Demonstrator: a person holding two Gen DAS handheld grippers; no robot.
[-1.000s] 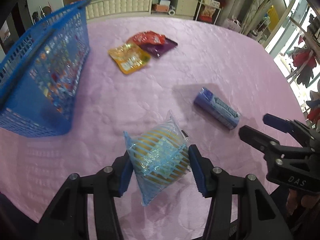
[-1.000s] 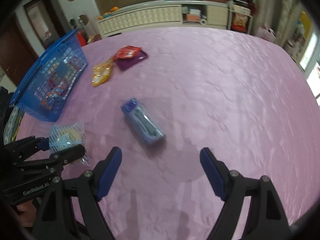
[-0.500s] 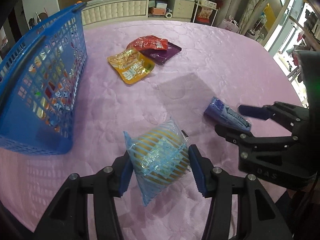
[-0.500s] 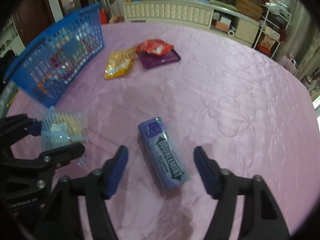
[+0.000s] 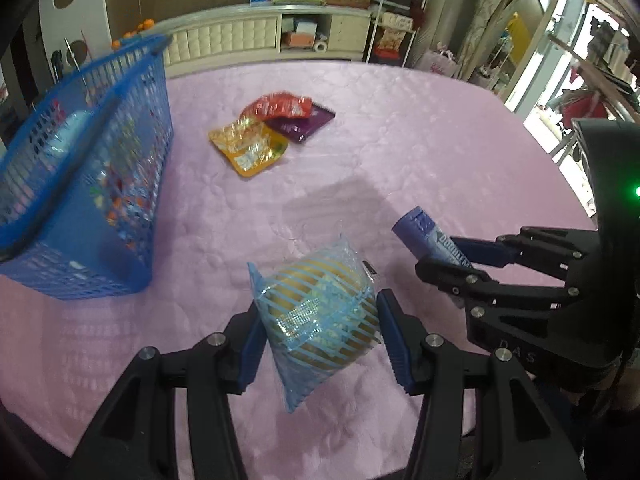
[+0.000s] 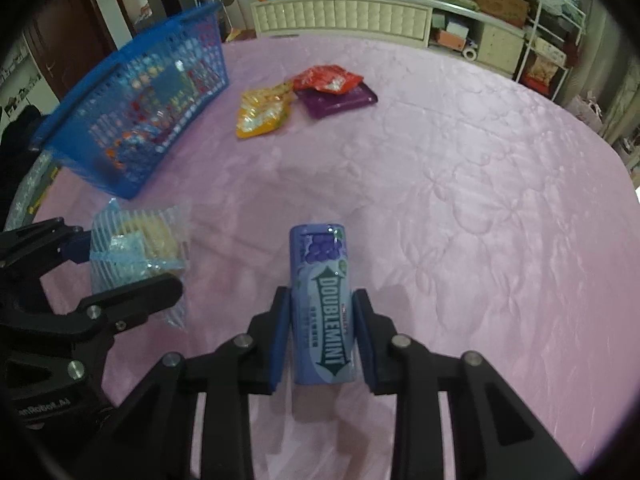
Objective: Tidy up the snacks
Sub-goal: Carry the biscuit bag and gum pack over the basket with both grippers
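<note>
Pink quilted cloth (image 6: 460, 184) covered the table on which the snacks were spread. In the left wrist view the left gripper (image 5: 320, 328) was seen clamped on a blue-striped clear packet (image 5: 318, 312) of yellowish biscuits, its two blue pads pressed against the packet's sides and the packet's lower corner hanging between the fingers. In the right wrist view the right gripper (image 6: 322, 336) was seen closing around a purple Doublemint gum container (image 6: 324, 308), which lay lengthwise between the blue pads with its printed face up; the pads were set right against its sides, and whether it had been raised off the cloth could not be told. The two grippers were placed side by side near the front edge of the table, each visible in the other's view.

A blue mesh basket (image 6: 132, 120) was stood at the left side of the table, with colourful wrappers seen blurred through its wall. Farther back, near the middle of the cloth, three loose packets were grouped: a yellow-orange pouch (image 6: 262, 114), a red pouch (image 6: 328, 78) and a flat purple packet (image 6: 340, 100), the red one overlapping the purple one and the yellow one lying just beside them.
</note>
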